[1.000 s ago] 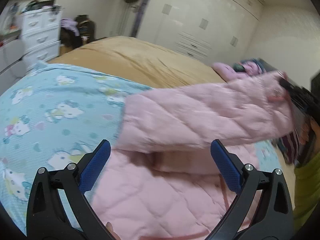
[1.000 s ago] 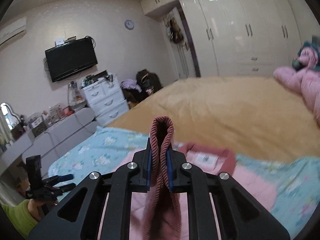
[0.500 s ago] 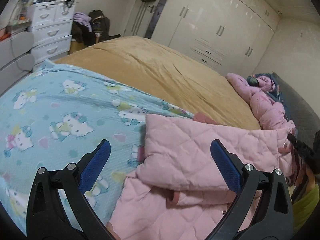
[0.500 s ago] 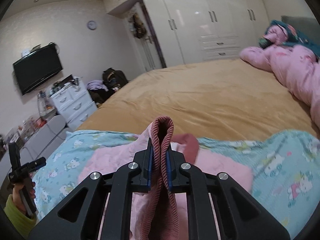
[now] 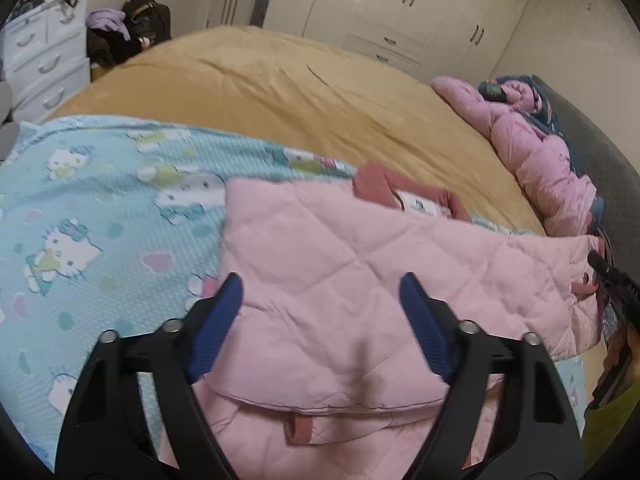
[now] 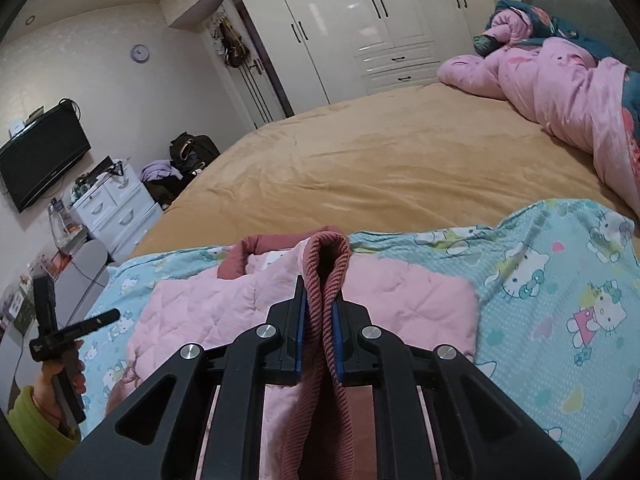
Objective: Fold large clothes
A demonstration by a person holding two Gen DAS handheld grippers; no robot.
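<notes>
A pink quilted jacket (image 5: 352, 280) lies on a light-blue Hello Kitty blanket (image 5: 92, 216) on the bed, one sleeve folded across its body. Its dark-pink collar (image 5: 376, 186) points away. My left gripper (image 5: 322, 292) is open and empty, hovering over the jacket's near part. My right gripper (image 6: 319, 304) is shut on the dark-pink ribbed cuff (image 6: 328, 256) of the sleeve, low over the jacket (image 6: 208, 312). The right gripper also shows at the right edge of the left wrist view (image 5: 612, 280). The left gripper shows at the left of the right wrist view (image 6: 60, 336).
A tan bedspread (image 6: 380, 160) covers the far bed. A rumpled pink duvet (image 6: 568, 84) lies at the headboard side. White drawers (image 6: 116, 208), a clothes pile (image 6: 176, 164), a wall TV (image 6: 40, 160) and white wardrobes (image 6: 360, 28) stand beyond.
My right gripper has carried the sleeve down and across the jacket, from held up to lying folded over the body. My left gripper has stayed open, tilting down over the jacket.
</notes>
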